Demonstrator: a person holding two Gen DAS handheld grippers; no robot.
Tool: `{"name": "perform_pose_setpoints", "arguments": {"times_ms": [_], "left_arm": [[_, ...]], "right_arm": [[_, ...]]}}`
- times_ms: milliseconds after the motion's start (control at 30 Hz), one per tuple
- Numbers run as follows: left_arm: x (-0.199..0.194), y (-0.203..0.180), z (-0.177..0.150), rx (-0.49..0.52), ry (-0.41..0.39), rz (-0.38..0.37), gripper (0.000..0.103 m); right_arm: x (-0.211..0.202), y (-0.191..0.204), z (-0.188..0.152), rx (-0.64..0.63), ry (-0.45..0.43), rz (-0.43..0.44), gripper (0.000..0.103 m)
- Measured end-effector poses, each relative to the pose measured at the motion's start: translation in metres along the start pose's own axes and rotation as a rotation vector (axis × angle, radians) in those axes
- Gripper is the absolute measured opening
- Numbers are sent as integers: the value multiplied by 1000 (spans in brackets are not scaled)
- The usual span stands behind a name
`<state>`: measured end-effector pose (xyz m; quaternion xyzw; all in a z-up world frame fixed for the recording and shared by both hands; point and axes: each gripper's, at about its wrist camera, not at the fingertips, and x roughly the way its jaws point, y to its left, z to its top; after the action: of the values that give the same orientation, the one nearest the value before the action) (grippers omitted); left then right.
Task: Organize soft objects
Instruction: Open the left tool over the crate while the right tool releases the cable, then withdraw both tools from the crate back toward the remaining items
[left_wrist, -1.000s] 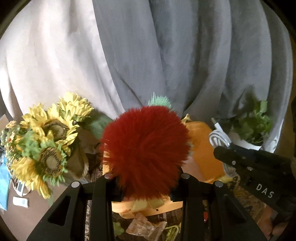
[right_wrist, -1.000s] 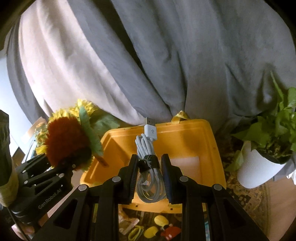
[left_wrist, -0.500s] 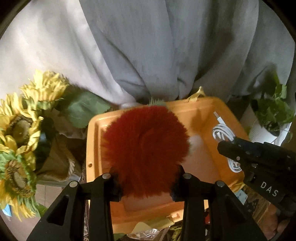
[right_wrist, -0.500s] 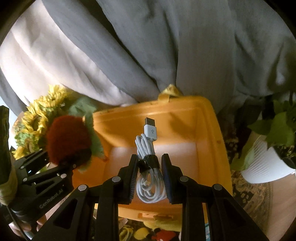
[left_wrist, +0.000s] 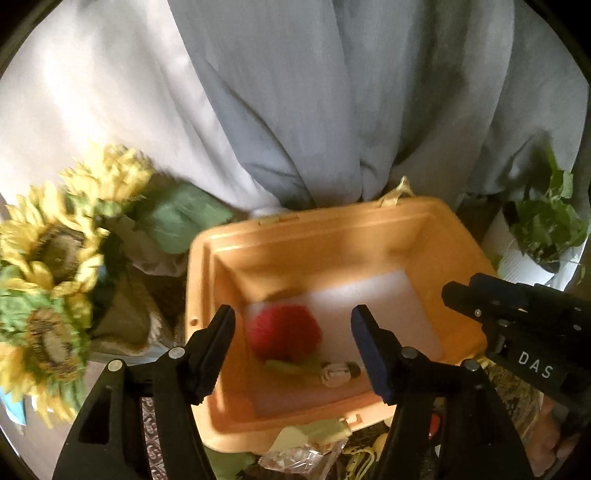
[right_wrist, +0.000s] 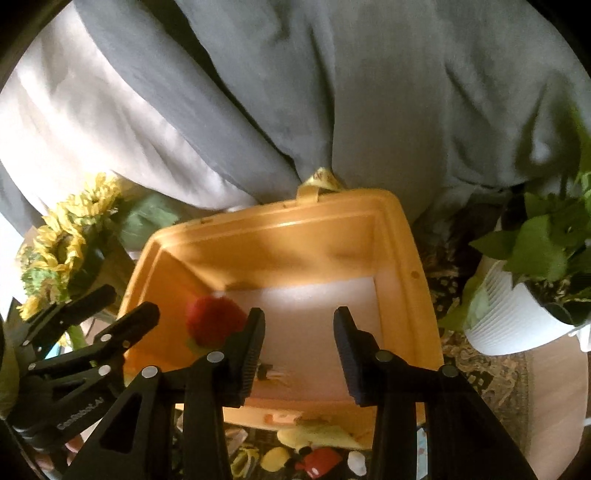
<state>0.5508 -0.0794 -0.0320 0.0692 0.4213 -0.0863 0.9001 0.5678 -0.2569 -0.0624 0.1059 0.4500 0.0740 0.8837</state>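
Note:
The red fluffy pompom (left_wrist: 284, 334) with green leaves lies on the white floor of the orange bin (left_wrist: 454, 236), at its left side; it also shows in the right wrist view (right_wrist: 212, 325). A coiled white cable (left_wrist: 340, 372) lies at the bin's near wall, mostly hidden in the right wrist view (right_wrist: 269, 373). My left gripper (left_wrist: 293, 332) is open and empty above the bin. My right gripper (right_wrist: 299, 332) is open and empty above the orange bin (right_wrist: 413, 258); its body shows in the left wrist view (left_wrist: 517, 314).
Artificial sunflowers (left_wrist: 48, 266) stand left of the bin. A white pot with a green plant (right_wrist: 517, 317) stands to its right. Grey and white cloth (left_wrist: 295, 92) hangs behind. Small toys and wrappers (right_wrist: 314, 454) lie on the patterned mat in front.
Both grippers opened over the bin. The red pompom dropped from the left gripper and the white cable from the right gripper onto the bin floor.

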Motion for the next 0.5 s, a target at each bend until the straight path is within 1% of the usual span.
{"name": "perform_pose_setpoints", "arguments": {"times_ms": [67, 167, 267, 367, 433, 500], "left_arm": [[-12, 1, -2, 9, -32, 18, 68], [-35, 3, -6, 17, -88, 48, 71], [-55, 4, -11, 15, -139, 67, 75], [-73, 7, -18, 13, -181, 87, 80], [-82, 7, -23, 15, -202, 98, 81], [-94, 9, -32, 16, -230, 113, 84]], "right_arm": [[-10, 5, -1, -15, -30, -2, 40], [-26, 14, -3, -42, -75, -8, 41], [-44, 23, -7, -56, -122, 7, 50], [-60, 30, -12, -71, -161, 20, 52], [-68, 36, -17, -86, -180, 23, 54], [-77, 42, -24, -99, -200, 29, 58]]}}
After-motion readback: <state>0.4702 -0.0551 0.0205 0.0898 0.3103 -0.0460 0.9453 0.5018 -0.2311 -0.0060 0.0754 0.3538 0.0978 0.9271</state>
